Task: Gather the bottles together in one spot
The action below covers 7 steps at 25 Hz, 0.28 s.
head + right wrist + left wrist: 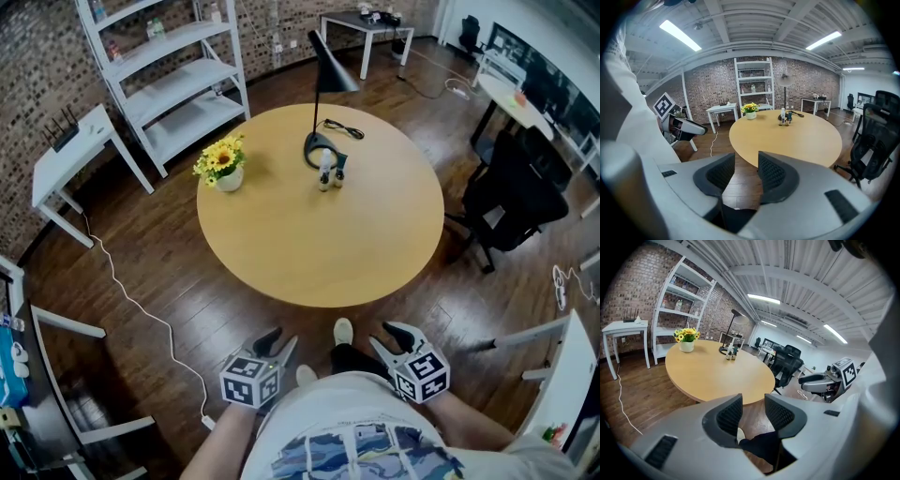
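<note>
Small bottles (330,172) stand close together on the far side of the round wooden table (319,244), beside the base of a black desk lamp (322,89). They also show in the left gripper view as bottles (731,352) and in the right gripper view as bottles (785,116). My left gripper (277,342) and right gripper (389,336) are held low near the person's body, short of the table's near edge. Both are open with nothing between their jaws.
A pot of yellow flowers (223,164) stands at the table's left. A white shelf unit (169,75) and a small white side table (70,159) are at the back left. A black office chair (516,197) stands to the right. A white cable (141,309) runs over the wood floor.
</note>
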Tool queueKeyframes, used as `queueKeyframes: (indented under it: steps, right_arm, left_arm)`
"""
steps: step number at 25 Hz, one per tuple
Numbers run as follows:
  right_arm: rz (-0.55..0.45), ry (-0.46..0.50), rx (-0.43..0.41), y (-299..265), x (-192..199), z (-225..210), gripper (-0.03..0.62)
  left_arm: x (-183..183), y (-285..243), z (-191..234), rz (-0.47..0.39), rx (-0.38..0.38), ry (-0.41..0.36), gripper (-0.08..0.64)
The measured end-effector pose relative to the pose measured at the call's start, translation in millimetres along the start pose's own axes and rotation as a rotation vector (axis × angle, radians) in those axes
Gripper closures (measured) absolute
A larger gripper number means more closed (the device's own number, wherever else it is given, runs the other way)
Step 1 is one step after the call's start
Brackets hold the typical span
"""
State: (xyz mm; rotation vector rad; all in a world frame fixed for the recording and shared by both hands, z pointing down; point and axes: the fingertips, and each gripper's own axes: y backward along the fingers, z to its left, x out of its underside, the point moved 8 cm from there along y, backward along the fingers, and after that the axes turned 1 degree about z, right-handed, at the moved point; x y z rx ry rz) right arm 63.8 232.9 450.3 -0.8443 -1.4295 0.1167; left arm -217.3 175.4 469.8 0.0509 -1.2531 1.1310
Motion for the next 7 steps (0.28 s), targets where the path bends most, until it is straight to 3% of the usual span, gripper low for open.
queueKeyframes:
  steps: [7]
  right_arm:
    - [0.016,0.011,0.001,-8.4,-2.8,-1.5,0.410]
  left_arm:
    - [-3.0,-1.0,6.9,-0.009,0.001,0.009,0.405]
